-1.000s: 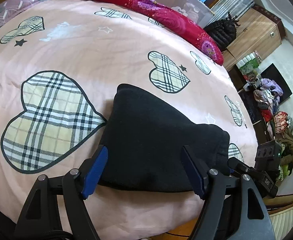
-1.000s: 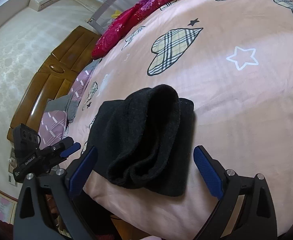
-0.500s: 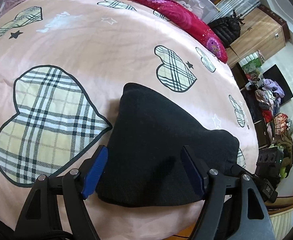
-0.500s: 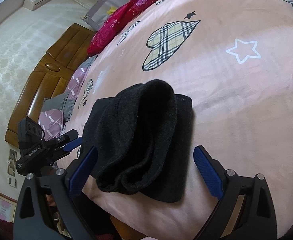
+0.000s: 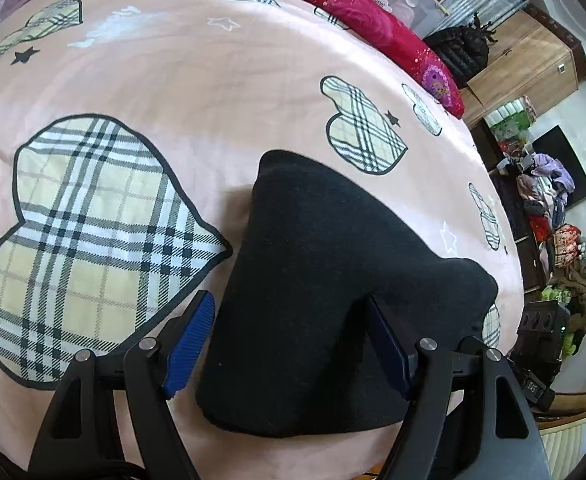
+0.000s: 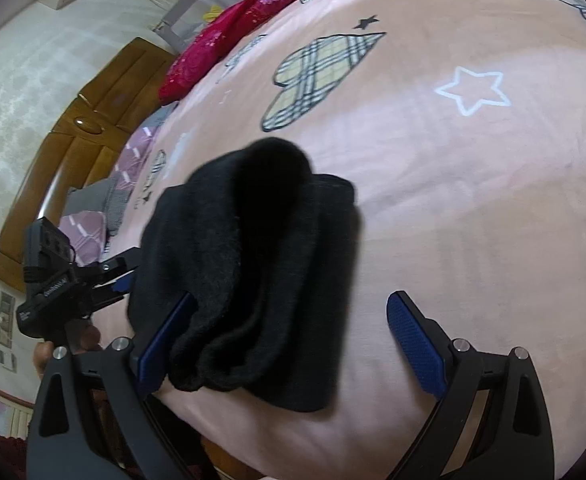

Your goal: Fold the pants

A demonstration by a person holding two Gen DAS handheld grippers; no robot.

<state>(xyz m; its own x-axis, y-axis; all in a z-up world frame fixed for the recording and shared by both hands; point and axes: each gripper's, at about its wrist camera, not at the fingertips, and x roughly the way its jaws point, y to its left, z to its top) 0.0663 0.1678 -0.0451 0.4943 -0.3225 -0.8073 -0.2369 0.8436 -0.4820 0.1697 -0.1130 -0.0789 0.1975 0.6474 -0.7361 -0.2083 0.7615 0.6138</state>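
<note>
The black pants lie folded into a thick bundle near the front edge of the pink bed cover. My left gripper is open, its blue pads astride the bundle's near end. In the right wrist view the pants show stacked layers. My right gripper is open around their end; its left pad is against the fabric. The left gripper shows at the bundle's far side.
The pink cover has plaid hearts and stars. A red quilt lies along the far edge. A wooden headboard and pillows are at the left. Cabinets and piled clothes stand beyond the bed.
Both grippers have moved in closer to the pants, so the bundle now fills the gap between each pair of pads. The bundle's right end has bulged up.
</note>
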